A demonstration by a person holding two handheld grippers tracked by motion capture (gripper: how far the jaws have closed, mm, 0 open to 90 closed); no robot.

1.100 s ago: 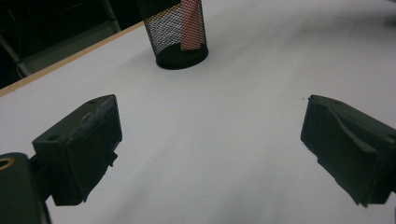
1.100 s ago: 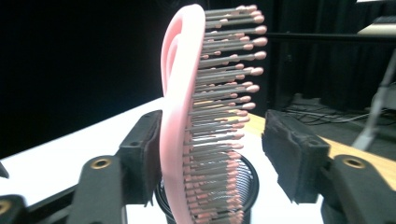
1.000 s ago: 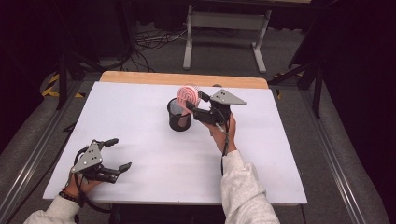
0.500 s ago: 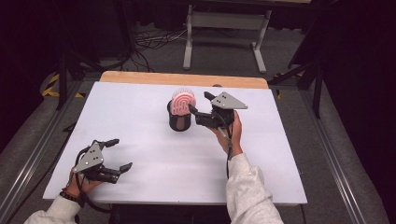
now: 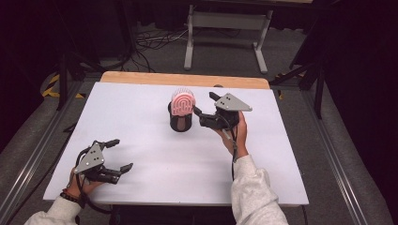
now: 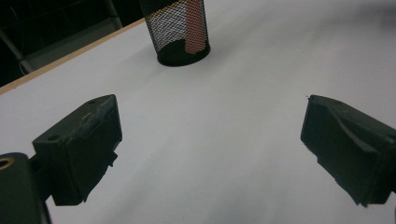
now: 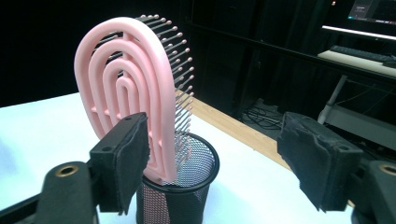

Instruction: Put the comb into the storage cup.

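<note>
A pink hairbrush (image 5: 182, 104) (image 7: 126, 88) stands handle-down in a black mesh cup (image 5: 179, 123) (image 7: 187, 186) (image 6: 180, 32) near the table's middle. My right gripper (image 5: 205, 104) (image 7: 219, 154) sits just right of the cup, pointing at it. Its jaws have just been opening and now stand wide. The brush head is beside the left jaw, and neither pad presses on it. My left gripper (image 5: 120, 154) (image 6: 210, 140) rests at the front left of the white table (image 5: 141, 103), open, with nothing between its jaws.
A wooden strip (image 5: 183, 78) runs along the table's far edge. Beyond it are a metal stand (image 5: 225, 28) and cables on the floor. Dark frame rails run along both sides of the table.
The right gripper's jaws have spread apart and let go of the brush head. The gripper has drawn slightly right, away from the cup. The left gripper has stayed put.
</note>
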